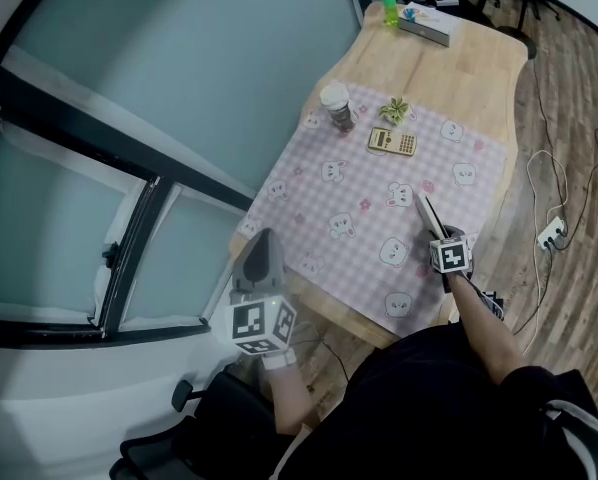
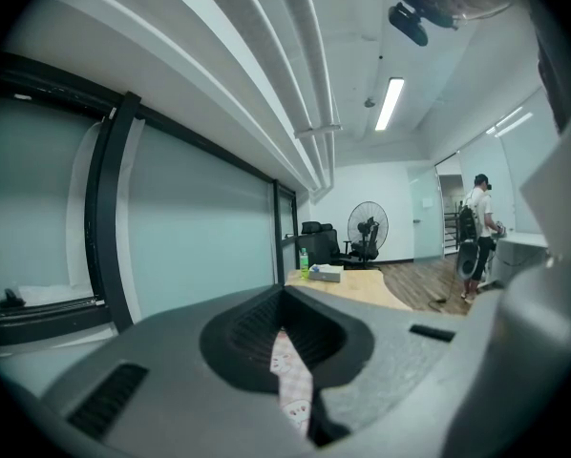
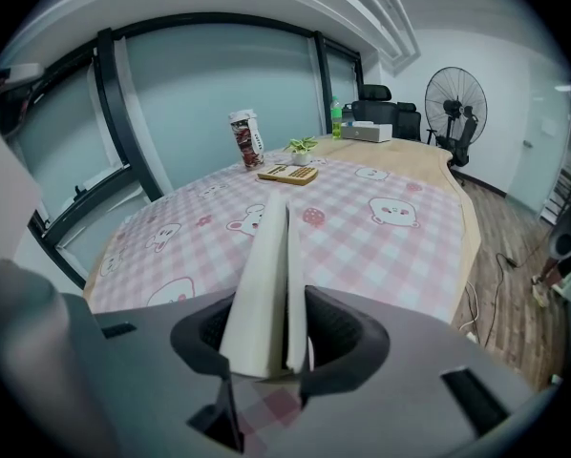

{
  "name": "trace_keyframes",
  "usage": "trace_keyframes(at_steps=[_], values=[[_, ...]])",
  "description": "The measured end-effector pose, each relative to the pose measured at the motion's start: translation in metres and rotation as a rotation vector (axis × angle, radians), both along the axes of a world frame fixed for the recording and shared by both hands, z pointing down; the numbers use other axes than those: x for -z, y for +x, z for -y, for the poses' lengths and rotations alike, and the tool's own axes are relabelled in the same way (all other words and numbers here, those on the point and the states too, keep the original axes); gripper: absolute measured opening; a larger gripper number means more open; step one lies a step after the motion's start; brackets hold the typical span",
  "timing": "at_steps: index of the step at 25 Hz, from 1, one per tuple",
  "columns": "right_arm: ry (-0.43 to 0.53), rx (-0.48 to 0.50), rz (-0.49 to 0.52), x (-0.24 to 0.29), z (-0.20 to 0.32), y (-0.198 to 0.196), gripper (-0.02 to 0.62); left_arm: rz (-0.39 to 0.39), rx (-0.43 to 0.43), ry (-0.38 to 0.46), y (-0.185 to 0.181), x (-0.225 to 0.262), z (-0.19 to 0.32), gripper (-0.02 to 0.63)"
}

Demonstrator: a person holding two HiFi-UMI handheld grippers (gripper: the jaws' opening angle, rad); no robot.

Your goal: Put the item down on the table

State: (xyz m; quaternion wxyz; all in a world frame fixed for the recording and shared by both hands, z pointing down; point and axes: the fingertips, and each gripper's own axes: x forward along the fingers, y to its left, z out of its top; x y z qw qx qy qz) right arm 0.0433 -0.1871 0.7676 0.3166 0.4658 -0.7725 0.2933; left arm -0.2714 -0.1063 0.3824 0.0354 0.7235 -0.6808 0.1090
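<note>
My right gripper (image 1: 438, 235) (image 3: 266, 351) is shut on a thin cream booklet-like item (image 1: 426, 211) (image 3: 271, 275). The item stands on edge between the jaws and sticks out forward, its two leaves slightly apart. It hangs over the near right part of the pink checked cloth (image 1: 369, 218) (image 3: 362, 227) on the wooden table (image 1: 479, 68). My left gripper (image 1: 262, 255) (image 2: 295, 351) is held at the table's near left corner by the window. Its jaws stand together with nothing in them; only a sliver of cloth shows between them.
Further along the table stand a calculator (image 1: 392, 142) (image 3: 287, 174), a small plant (image 1: 394, 110), a wrapped cup (image 1: 336, 108) (image 3: 247, 139), a green bottle (image 1: 389, 5) and a tissue box (image 1: 426, 23). A power strip (image 1: 551, 233) lies on the floor at right. A fan (image 3: 454, 108) stands beyond.
</note>
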Motion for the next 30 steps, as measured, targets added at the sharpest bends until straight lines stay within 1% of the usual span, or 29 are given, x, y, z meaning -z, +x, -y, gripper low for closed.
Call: trace_keyframes(at_steps=[2, 4, 5, 7, 9, 10, 12, 13, 14, 15, 16, 17, 19, 23, 26, 30], values=[[0.014, 0.025, -0.039, 0.000, 0.000, 0.000, 0.167, 0.001, 0.003, -0.001, 0.000, 0.000, -0.001, -0.002], [0.047, 0.087, -0.114, -0.001, 0.002, -0.002, 0.167, 0.001, 0.005, -0.002, 0.000, 0.000, -0.002, -0.002], [0.060, 0.126, -0.172, -0.001, 0.002, -0.002, 0.167, 0.000, 0.004, -0.002, 0.000, -0.001, -0.002, -0.002], [0.089, 0.209, -0.320, -0.002, 0.002, 0.000, 0.167, -0.006, 0.003, -0.001, -0.001, -0.001, -0.002, -0.002], [0.142, 0.316, -0.515, -0.001, 0.003, 0.002, 0.167, -0.010, 0.002, 0.001, -0.001, -0.001, -0.003, -0.002], [0.188, 0.381, -0.638, 0.001, 0.005, 0.003, 0.167, -0.008, 0.000, 0.001, 0.000, -0.001, -0.003, -0.002], [0.321, 0.529, -0.903, 0.011, 0.010, 0.003, 0.170, -0.006, -0.003, 0.001, 0.000, -0.001, -0.004, -0.002], [0.406, 0.603, -1.016, 0.017, 0.011, -0.001, 0.170, -0.007, -0.003, 0.002, 0.000, 0.000, -0.004, -0.002], [0.498, 0.669, -1.095, 0.023, 0.011, -0.008, 0.169, -0.007, -0.004, 0.002, 0.000, 0.001, -0.004, -0.002], [0.582, 0.720, -1.130, 0.026, 0.009, -0.018, 0.169, -0.006, -0.005, 0.002, -0.001, 0.002, -0.004, -0.002], [0.638, 0.752, -1.129, 0.023, 0.006, -0.026, 0.170, -0.004, -0.005, 0.002, -0.001, 0.002, -0.004, -0.002], [0.660, 0.771, -1.112, 0.016, 0.001, -0.031, 0.172, -0.002, -0.006, 0.003, -0.001, 0.003, -0.004, -0.002], [0.656, 0.786, -1.075, 0.003, -0.006, -0.034, 0.172, 0.002, -0.010, 0.003, 0.000, 0.003, -0.004, -0.002], [0.660, 0.781, -1.052, -0.010, -0.011, -0.031, 0.215, 0.007, -0.015, 0.001, 0.002, 0.001, -0.004, -0.002], [0.648, 0.777, -1.071, -0.012, -0.014, -0.027, 0.219, 0.010, -0.021, -0.001, 0.003, 0.002, -0.004, -0.002], [0.661, 0.770, -1.105, -0.004, -0.009, -0.023, 0.219, 0.010, -0.024, -0.002, 0.003, 0.002, -0.003, -0.002]])
